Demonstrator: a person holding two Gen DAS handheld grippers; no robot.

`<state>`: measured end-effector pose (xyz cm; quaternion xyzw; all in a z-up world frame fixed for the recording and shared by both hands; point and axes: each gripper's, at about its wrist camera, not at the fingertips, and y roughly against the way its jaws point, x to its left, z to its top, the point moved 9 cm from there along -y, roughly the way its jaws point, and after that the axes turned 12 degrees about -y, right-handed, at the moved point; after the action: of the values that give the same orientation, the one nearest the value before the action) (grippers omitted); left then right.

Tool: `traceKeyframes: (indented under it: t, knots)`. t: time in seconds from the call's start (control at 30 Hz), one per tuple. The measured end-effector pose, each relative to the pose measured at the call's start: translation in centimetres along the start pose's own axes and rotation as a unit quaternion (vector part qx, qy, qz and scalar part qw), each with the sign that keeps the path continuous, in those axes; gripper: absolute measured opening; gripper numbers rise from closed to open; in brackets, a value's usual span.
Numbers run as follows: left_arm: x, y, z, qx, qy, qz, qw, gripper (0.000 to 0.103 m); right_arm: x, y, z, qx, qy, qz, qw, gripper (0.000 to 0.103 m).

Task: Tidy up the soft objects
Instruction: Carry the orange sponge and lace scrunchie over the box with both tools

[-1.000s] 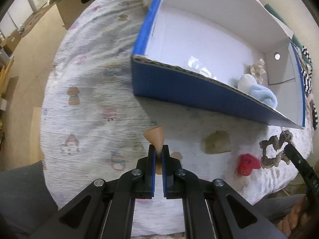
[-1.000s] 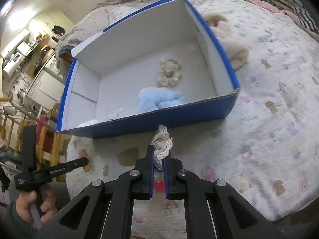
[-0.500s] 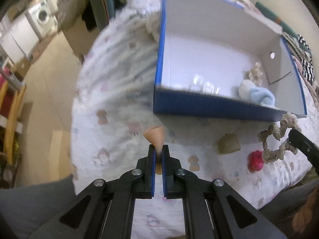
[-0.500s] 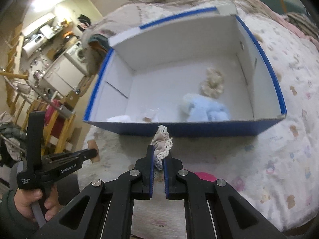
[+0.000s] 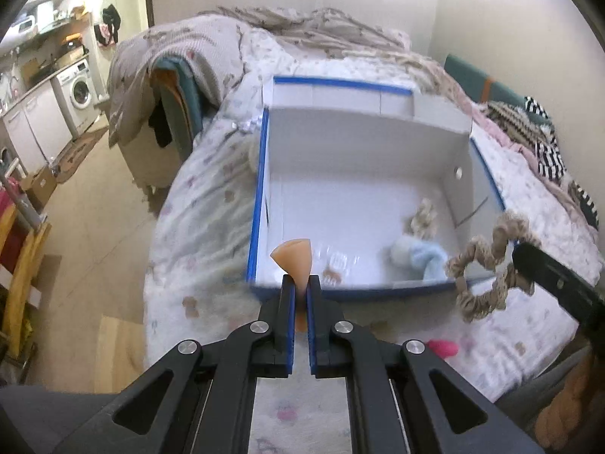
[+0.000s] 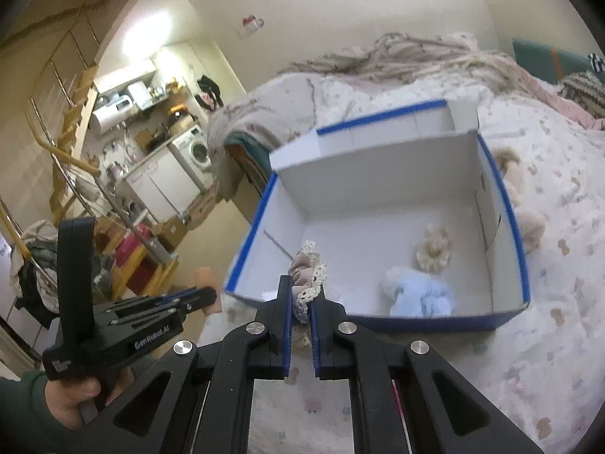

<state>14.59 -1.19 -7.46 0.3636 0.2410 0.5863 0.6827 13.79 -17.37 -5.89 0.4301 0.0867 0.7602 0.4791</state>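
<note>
A blue cardboard box with a white inside (image 5: 261, 174) (image 6: 249, 246) stands open on the bed. In it lie a light blue plush (image 5: 427, 257) (image 6: 419, 295), a cream scrunchie (image 5: 423, 219) (image 6: 435, 249) and a small clear packet (image 5: 336, 261). My left gripper (image 5: 298, 287) is shut on a peach teardrop sponge (image 5: 293, 257), held above the box's near left corner. My right gripper (image 6: 300, 295) is shut on a beige lace-edged scrunchie (image 6: 308, 272) (image 5: 487, 265), held above the box's near wall.
A red soft thing (image 5: 442, 346) lies on the patterned bedspread (image 6: 559, 340) in front of the box. A cream plush (image 6: 525, 204) lies right of the box. Piled blankets (image 5: 325, 34) are behind. The floor and kitchen units (image 5: 45, 121) are to the left.
Both grippers have risen and tilted up, so the box is seen from higher and its inside shows fully. Each still holds its object, now nearer over the box's front wall.
</note>
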Motion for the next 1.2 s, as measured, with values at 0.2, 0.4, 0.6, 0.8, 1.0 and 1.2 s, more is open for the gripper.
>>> traceKeyframes:
  t: [0.2, 0.4, 0.6, 0.8, 1.0, 1.2]
  knots:
    - [0.6, -0.1, 3.2, -0.005, -0.014, 0.012, 0.9998, 0.005, 0.1, 0.9, 3.0, -0.031, -0.005, 0.005, 0.999, 0.010]
    - [0.8, -1.6, 4.9, 0.004, -0.014, 0.013, 0.9998, 0.005, -0.8, 0.4, 5.9, -0.043, -0.009, 0.006, 0.999, 0.010]
    - [0.3, -3.2, 6.8, 0.008, -0.027, 0.013, 0.9995, 0.005, -2.3, -1.1, 8.3, -0.047, 0.003, -0.011, 0.999, 0.010]
    - [-0.2, -5.1, 8.8, 0.005, -0.046, 0.019, 0.9987, 0.005, -4.5, -3.2, 10.1, -0.039, 0.003, -0.032, 0.999, 0.010]
    - [-0.9, -7.8, 9.5, 0.014, -0.054, 0.018, 0.9983, 0.005, -5.9, -5.3, 10.8, -0.026, -0.001, -0.048, 0.998, 0.010]
    - [-1.7, -10.8, 8.5, 0.030, -0.054, 0.016, 0.9979, 0.005, -6.6, -6.9, 10.2, -0.010, -0.011, -0.064, 0.998, 0.010]
